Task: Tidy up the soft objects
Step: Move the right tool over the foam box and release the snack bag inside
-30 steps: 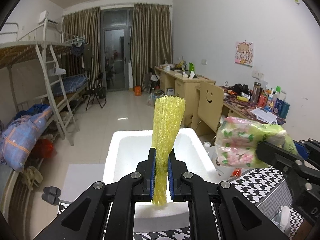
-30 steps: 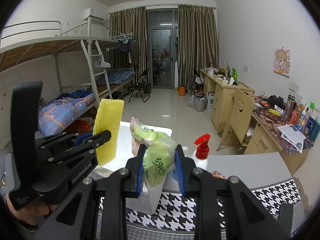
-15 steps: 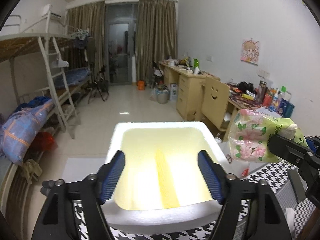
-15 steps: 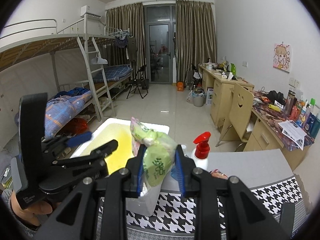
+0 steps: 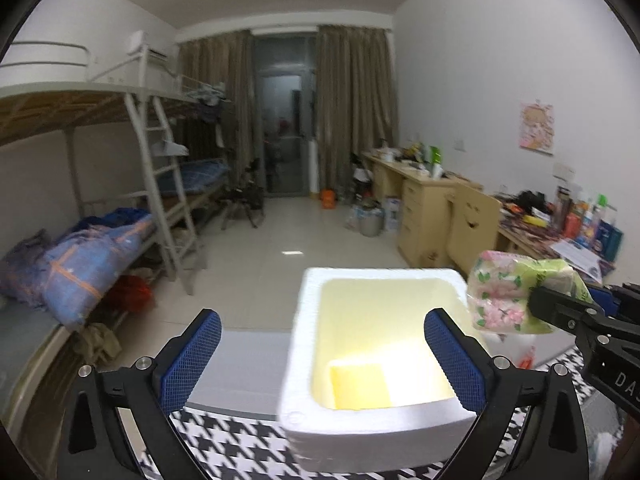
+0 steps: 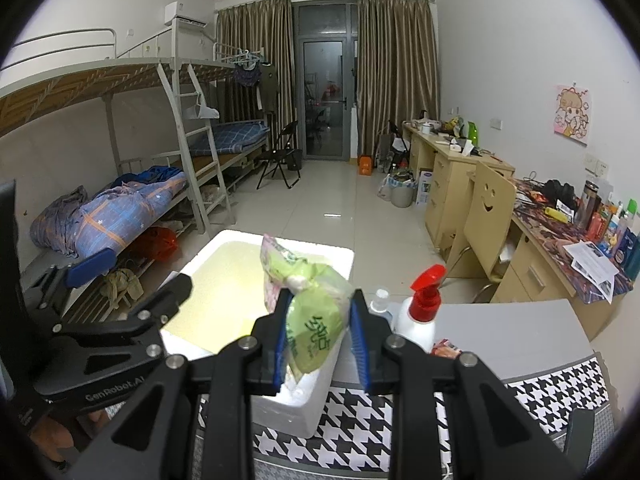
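White foam box with a yellow sponge inside; black-and-white houndstooth tabletop; black tongs with blue pads gripping a green, pink-flowered packet; red-capped white spray bottle just right of them.

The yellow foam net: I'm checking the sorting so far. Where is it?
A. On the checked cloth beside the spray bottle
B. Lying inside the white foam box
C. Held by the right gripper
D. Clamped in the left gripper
B: the yellow foam net lies on the floor of the white foam box; nothing is between the opening jaws of the left gripper.
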Demonstrator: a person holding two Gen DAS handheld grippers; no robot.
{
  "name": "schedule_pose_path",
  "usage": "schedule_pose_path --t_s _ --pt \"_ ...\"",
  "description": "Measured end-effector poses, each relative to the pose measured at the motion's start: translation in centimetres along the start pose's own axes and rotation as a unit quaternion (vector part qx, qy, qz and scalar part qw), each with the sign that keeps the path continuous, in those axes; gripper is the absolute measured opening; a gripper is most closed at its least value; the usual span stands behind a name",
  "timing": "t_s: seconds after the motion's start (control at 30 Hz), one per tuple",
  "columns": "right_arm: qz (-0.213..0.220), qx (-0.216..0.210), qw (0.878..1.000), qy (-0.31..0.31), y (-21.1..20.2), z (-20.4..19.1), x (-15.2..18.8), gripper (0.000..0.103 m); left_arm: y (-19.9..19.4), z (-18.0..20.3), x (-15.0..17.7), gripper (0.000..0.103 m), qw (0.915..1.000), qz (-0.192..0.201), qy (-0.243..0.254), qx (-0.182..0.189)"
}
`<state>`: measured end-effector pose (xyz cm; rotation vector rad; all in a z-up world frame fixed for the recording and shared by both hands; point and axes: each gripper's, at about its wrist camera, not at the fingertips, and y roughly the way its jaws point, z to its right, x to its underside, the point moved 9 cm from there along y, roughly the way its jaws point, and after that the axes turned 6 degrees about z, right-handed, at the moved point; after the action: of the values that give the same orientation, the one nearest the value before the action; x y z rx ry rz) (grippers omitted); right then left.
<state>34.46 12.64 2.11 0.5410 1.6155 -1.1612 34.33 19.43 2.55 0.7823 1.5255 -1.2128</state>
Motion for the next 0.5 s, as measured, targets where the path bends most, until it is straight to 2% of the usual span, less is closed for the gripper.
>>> schedule_pose_path --t_s 0.07,0.37,0.5 --pt "0.001 0.0 1.0 -0.002 0.2 -0.2 -0.1 0.032 -0.1 -0.3 0.2 0.102 1.0 -0.005 -0.004 0.004" --pt "-0.009 -0.016 1.0 -0.002 1.5 -1.2 -0.2 0.032 -0.2 -1.8 0.5 0.102 0.9987 0.006 0.03 -0.041" --pt "-0.017 -0.021 1.0 -0.008 2.3 -1.9 -0.1 0.032 -0.2 -2.6 1.0 0.102 0.9986 0.002 0.025 -0.046"
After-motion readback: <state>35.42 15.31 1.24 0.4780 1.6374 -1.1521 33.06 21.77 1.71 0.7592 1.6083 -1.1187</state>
